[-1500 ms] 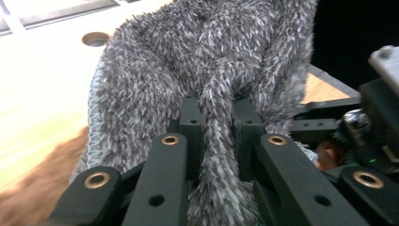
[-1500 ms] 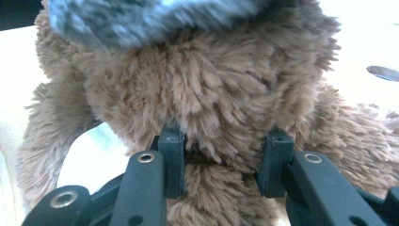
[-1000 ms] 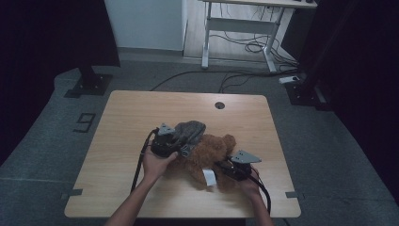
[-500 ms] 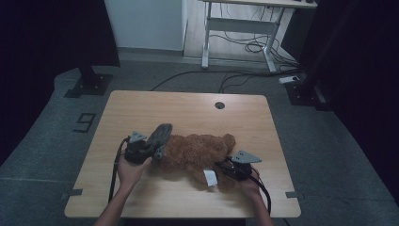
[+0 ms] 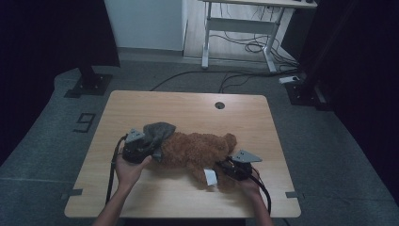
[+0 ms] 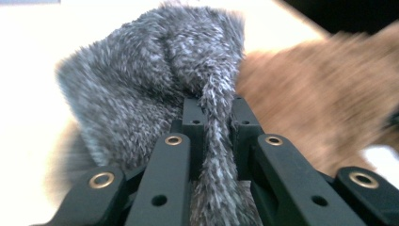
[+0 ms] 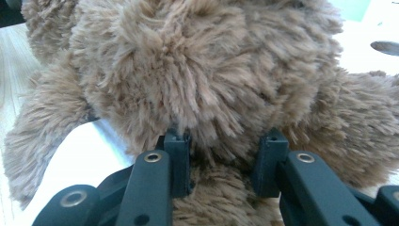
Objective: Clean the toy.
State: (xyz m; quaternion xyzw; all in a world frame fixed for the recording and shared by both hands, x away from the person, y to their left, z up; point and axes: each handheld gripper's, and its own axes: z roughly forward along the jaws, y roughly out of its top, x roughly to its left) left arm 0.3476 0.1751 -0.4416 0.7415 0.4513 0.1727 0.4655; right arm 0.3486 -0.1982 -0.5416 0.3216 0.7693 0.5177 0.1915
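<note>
A brown teddy bear [image 5: 197, 150] lies stretched across the wooden table [image 5: 188, 108]. At its left end sits a grey furry piece [image 5: 160, 131]. My left gripper [image 5: 150, 150] is shut on a strand of that grey fur [image 6: 150, 80], which runs between the jaws of the left gripper [image 6: 214, 110]; the bear [image 6: 310, 94] is blurred to its right. My right gripper [image 5: 222, 166] is at the bear's lower right. There the right gripper [image 7: 225, 146] pinches a fold of the bear's brown plush [image 7: 202, 61]. A white tag [image 5: 211, 177] hangs by it.
A round cable hole [image 5: 219, 105] is in the table's far side. The front and far parts of the tabletop are bare wood. Beyond the table stand a white desk frame [image 5: 235, 28] with cables and black stand bases [image 5: 89, 84] on the grey floor.
My left gripper has moved to the left with the grey fur in it, and the bear now lies drawn out longer. The right hand has stayed put.
</note>
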